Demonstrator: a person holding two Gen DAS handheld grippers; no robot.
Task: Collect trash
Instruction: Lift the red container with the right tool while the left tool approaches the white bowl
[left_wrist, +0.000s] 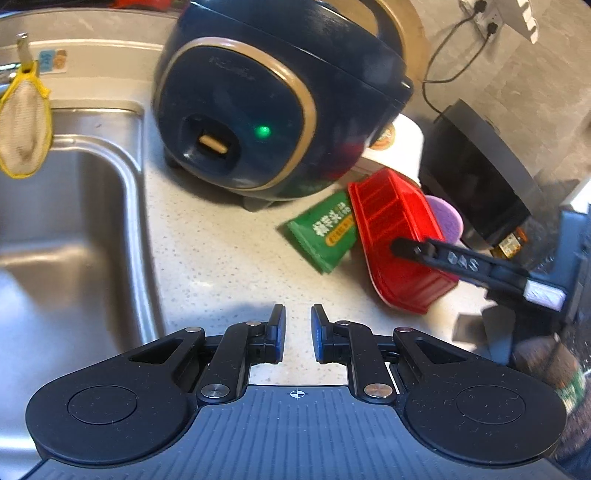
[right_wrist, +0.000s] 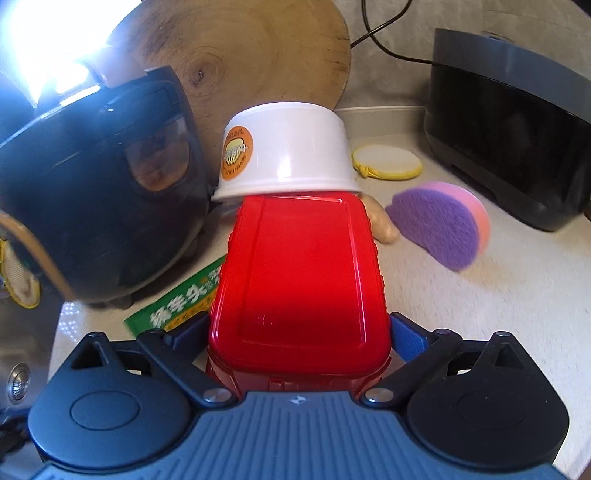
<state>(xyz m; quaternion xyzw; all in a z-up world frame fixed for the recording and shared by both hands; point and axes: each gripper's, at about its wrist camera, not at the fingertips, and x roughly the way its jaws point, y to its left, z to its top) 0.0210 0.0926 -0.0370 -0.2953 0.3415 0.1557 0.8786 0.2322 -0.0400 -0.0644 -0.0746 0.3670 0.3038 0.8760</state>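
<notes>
1. Left gripper (left_wrist: 298, 332): jaws nearly together with a narrow gap, nothing between them, hovering over bare counter (left_wrist: 221, 266) just beside the sink (left_wrist: 74, 221) edge.
2. Right gripper (right_wrist: 299, 343): jaws wide apart, straddling the near end of the red plastic container (right_wrist: 299, 280); blue pads sit at its sides, can't tell if they press.
3. Red container lies upside down on the counter, well in from the sink.
4. Green snack wrapper (left_wrist: 325, 232) lies flat, partly tucked under the container's sink-side edge.
5. Purple-pink sponge (right_wrist: 443, 229) sits on the counter beyond the container, away from the sink.
6. White cup (right_wrist: 288, 155), upside down, just behind the container's far end.
7. Dark blue rice cooker (left_wrist: 258, 110) stands next to the sink, green light on.
8. Black appliance (right_wrist: 517, 129) toward the counter's back edge.
9. Round wooden board (right_wrist: 258, 48) leans on the wall.
</notes>
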